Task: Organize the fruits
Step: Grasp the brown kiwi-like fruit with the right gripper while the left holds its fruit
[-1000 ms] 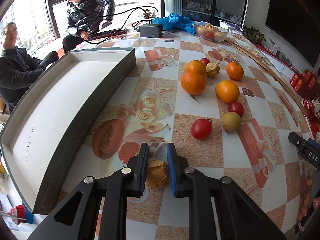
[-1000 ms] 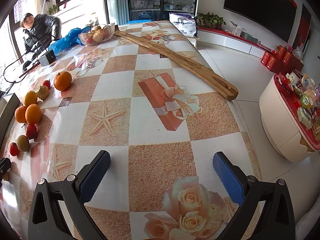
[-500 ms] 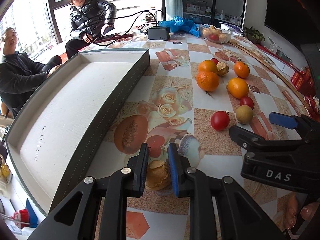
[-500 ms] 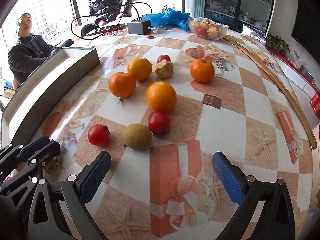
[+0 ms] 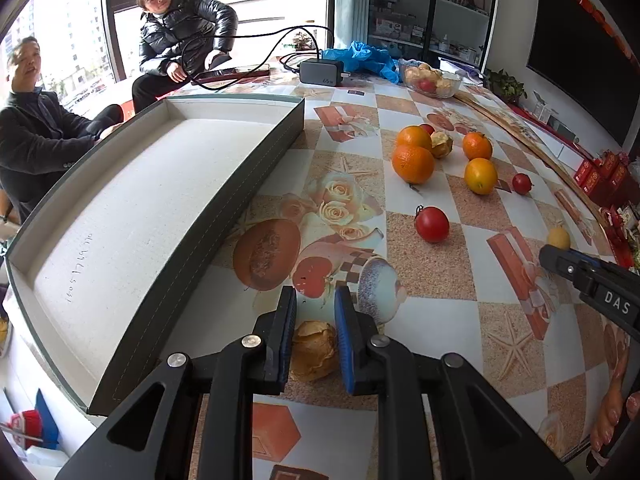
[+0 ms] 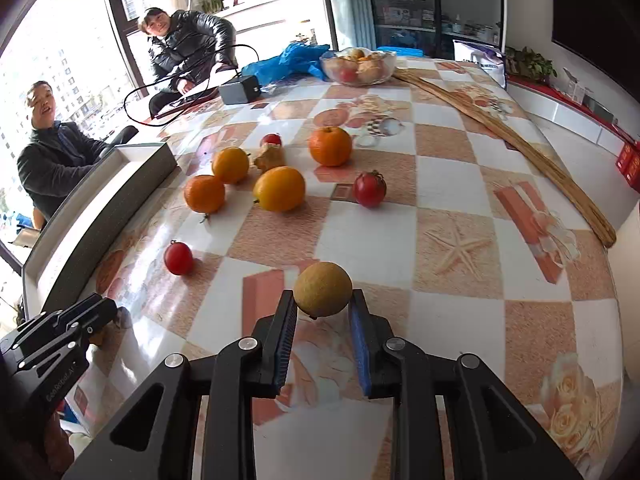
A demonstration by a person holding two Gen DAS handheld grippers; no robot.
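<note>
Left wrist: my left hand-held gripper (image 5: 315,312) clamps a husked fruit (image 5: 314,350); the tray (image 5: 120,216) lies just to its left.

Right wrist: my right hand-held gripper (image 6: 322,312) has just been closing, its tips now pinching a brown fruit (image 6: 323,289) over the counter (image 6: 452,200).

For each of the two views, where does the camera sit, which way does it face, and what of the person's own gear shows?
Left wrist: on the left gripper, looking down across the table toward the window; its fingers clamp a tan husked fruit; grey tray alongside.
Right wrist: on the right gripper, facing likewise; its jaws, just closing, pinch a brown round fruit.
Shared: oranges, red fruit, and each view shows the other gripper.
</note>
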